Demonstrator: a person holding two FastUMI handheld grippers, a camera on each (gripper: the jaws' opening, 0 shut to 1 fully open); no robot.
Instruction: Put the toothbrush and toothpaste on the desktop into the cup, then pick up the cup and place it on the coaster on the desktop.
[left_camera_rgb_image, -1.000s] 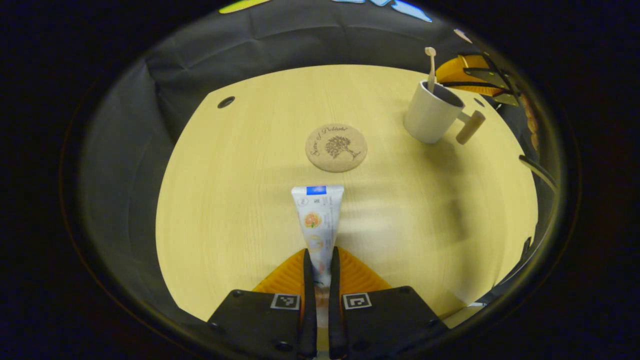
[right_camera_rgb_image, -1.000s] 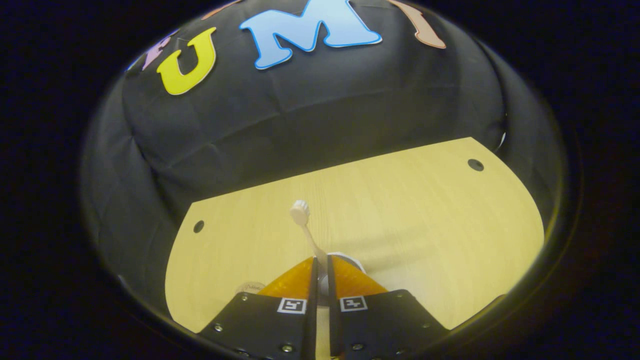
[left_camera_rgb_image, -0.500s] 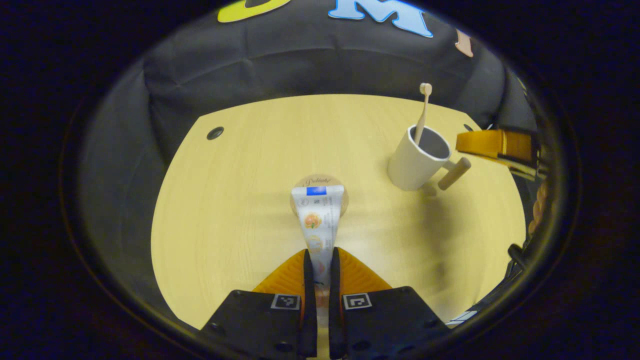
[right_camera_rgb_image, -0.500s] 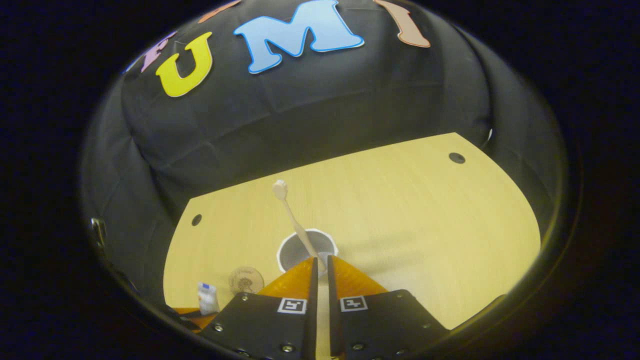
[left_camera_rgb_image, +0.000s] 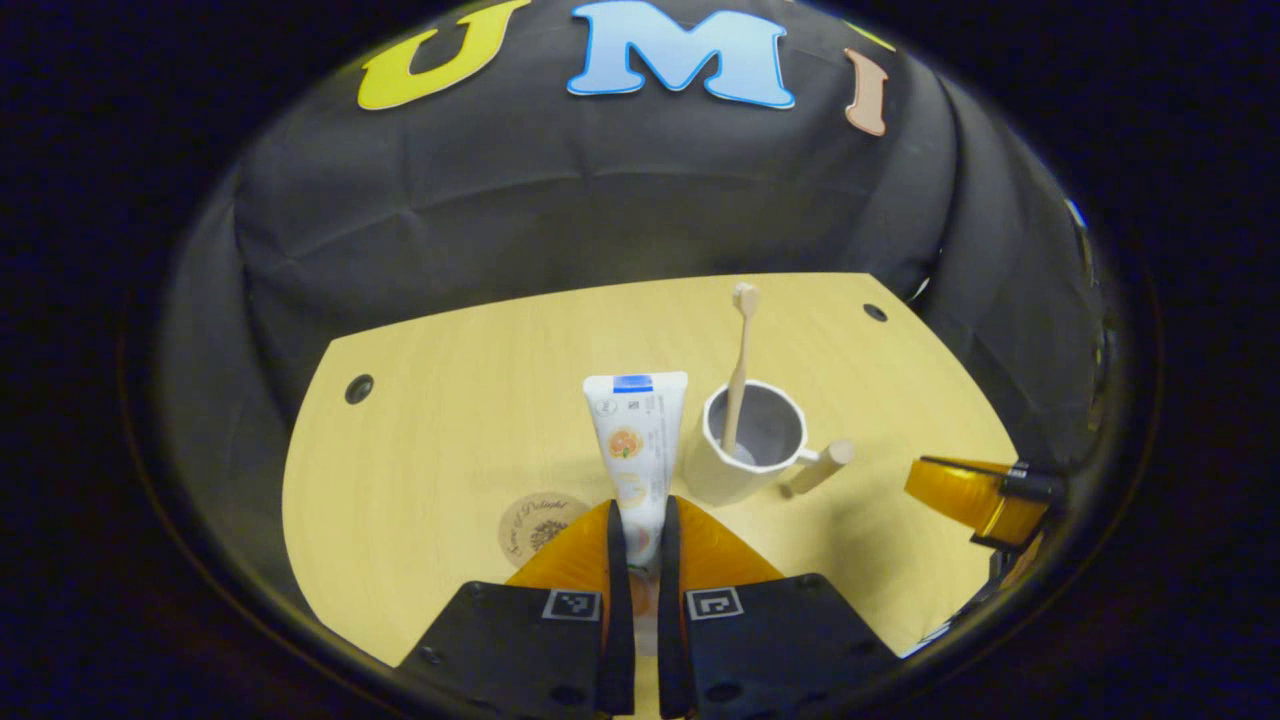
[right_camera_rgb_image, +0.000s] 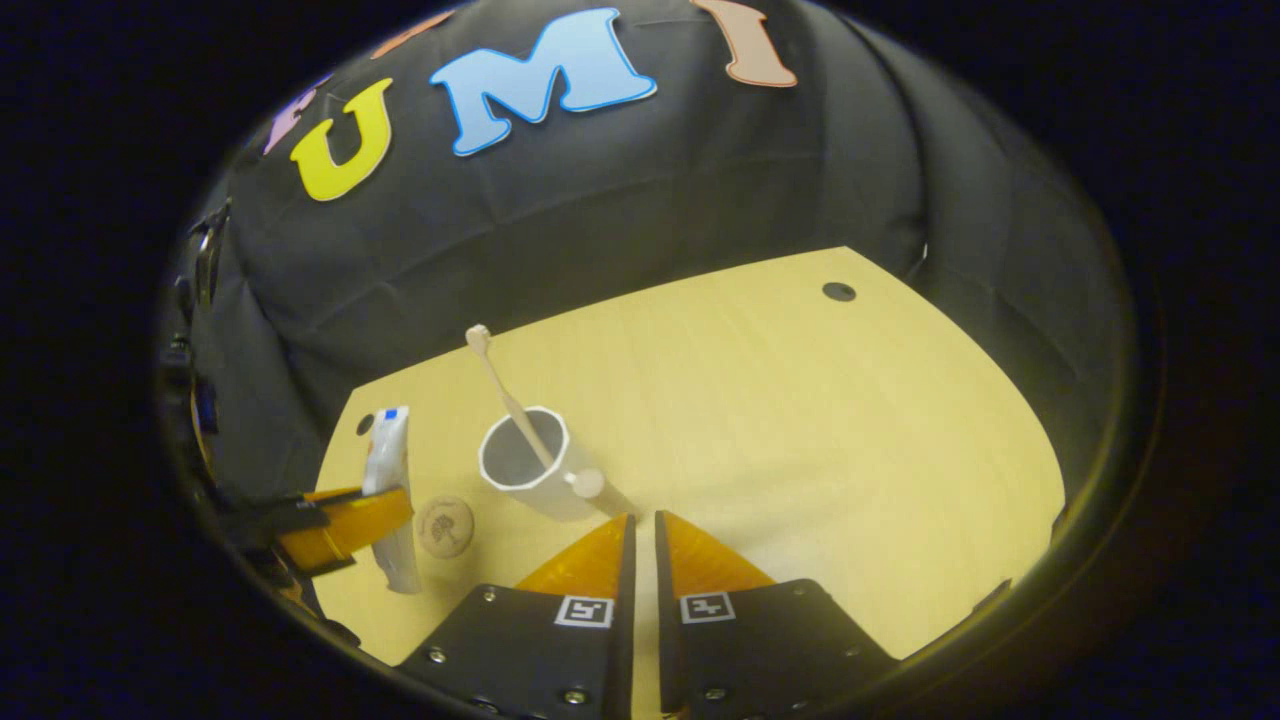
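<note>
Toothpaste (left_camera_rgb_image: 636, 440) base hidden in clamping left claw (left_camera_rgb_image: 640, 545); right claw (right_camera_rgb_image: 640, 545) nearly closed, empty.

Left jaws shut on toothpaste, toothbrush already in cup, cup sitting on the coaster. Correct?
Not quite: the cup stands on the bare desktop, beside the coaster, as the left gripper view shows. The left gripper does clamp the toothpaste, and the toothbrush is in the cup.

My left gripper (left_camera_rgb_image: 640, 545) is clamped tight, both fingers pressing on the toothpaste (left_camera_rgb_image: 637, 450), which stands up out of the jaws above the desk. My right gripper (right_camera_rgb_image: 640, 545) has its fingers drawn nearly together with a thin gap and nothing between them. From the right gripper view, the left gripper sits low at the left edge.
</note>
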